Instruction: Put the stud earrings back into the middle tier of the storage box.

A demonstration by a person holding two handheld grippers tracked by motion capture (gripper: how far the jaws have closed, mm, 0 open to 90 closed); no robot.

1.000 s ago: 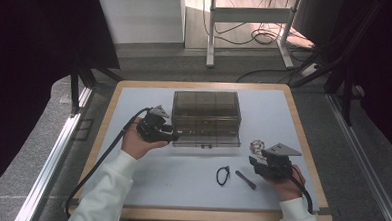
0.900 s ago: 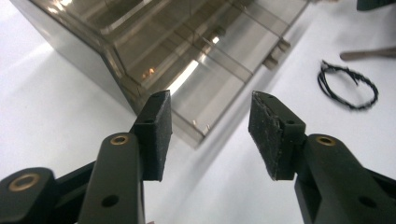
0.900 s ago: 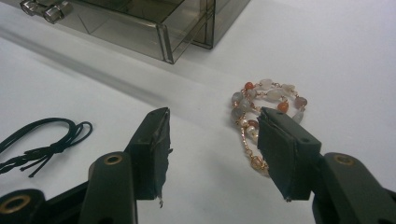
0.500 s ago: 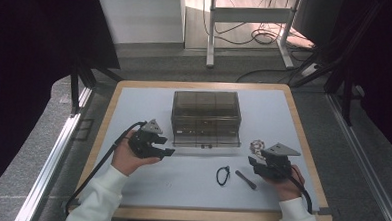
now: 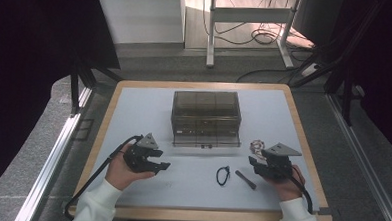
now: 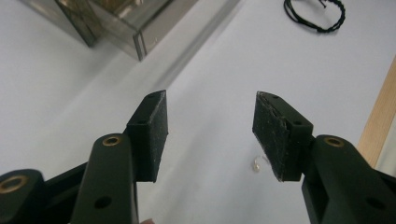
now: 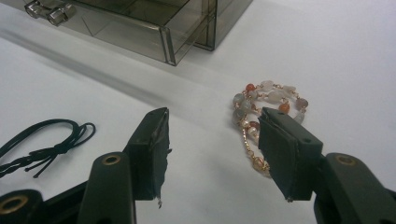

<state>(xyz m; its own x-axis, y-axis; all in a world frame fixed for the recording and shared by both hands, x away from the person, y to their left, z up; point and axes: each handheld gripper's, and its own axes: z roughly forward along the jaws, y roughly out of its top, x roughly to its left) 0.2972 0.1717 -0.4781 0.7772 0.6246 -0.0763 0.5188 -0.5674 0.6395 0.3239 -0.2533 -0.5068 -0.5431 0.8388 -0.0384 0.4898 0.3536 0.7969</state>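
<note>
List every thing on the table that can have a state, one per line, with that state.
Smoky plastic drawer box: bottom drawer pulled partly out.
Beaded bracelet: lying loose on the table, ungripped.
Black cord: coiled flat, untouched.
Dark stick: lying flat.
Left gripper: fingers open, empty.
Right gripper: fingers open, empty.

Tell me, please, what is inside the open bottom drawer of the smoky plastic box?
The drawer of the box looks empty where the right gripper view shows it: bare tinted dividers and floor. Its back part, under the box body, stays hidden.
</note>
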